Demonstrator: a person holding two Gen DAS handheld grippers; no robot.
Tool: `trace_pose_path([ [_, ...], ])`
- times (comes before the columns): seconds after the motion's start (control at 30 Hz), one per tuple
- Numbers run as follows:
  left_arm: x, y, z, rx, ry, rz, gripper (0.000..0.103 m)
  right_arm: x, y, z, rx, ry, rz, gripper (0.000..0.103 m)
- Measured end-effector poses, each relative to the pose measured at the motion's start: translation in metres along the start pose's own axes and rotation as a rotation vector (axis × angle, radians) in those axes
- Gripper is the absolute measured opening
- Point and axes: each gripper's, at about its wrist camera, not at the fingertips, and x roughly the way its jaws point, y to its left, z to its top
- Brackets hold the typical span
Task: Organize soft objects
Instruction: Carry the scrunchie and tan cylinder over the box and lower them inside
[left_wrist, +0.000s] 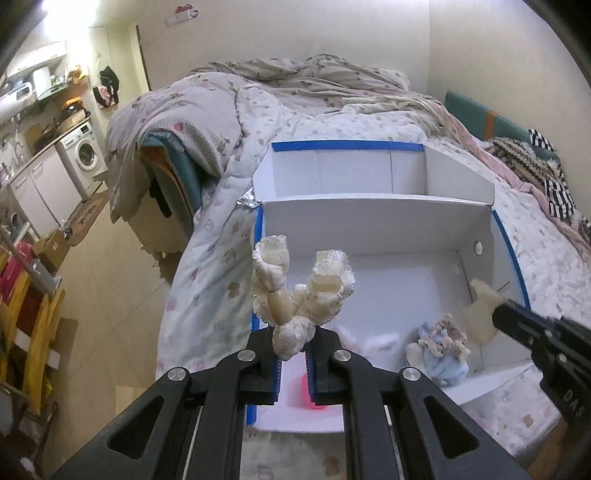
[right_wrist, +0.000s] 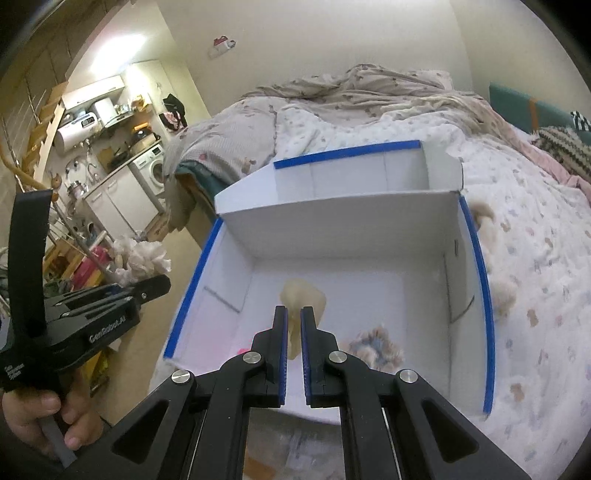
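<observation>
Lace scrunchie (left_wrist: 295, 295) pinched in left gripper (left_wrist: 293, 354), held over white box (left_wrist: 369, 221); light, floppy, best gripped at bunched fabric. Cream cloth (right_wrist: 303, 306) clamped in right gripper (right_wrist: 293, 332), also above box w/ blue scrunchie (left_wrist: 441, 347) inside.

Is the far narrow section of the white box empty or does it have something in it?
Empty, as far as can be seen. The far compartment of the white box shows only bare white walls in both views; its floor near the divider is hidden.
</observation>
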Motion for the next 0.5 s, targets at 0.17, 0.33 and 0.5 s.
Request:
trace_pose_path([
  [0.17,0.026,-0.009,-0.001,0.041,0.013,0.007,0.010,0.022,-0.010,0.011,-0.011,0.028,-0.026,0.009],
  [0.33,0.053,-0.013,-0.012,0.071,0.006,0.030,0.010,0.044,-0.025,-0.001,0.069,0.094,-0.004,0.009],
  [0.5,0.071,-0.015,-0.018,0.064,0.048,0.015,0.010,0.071,-0.030,-0.014,0.051,0.174,-0.034,0.009],
])
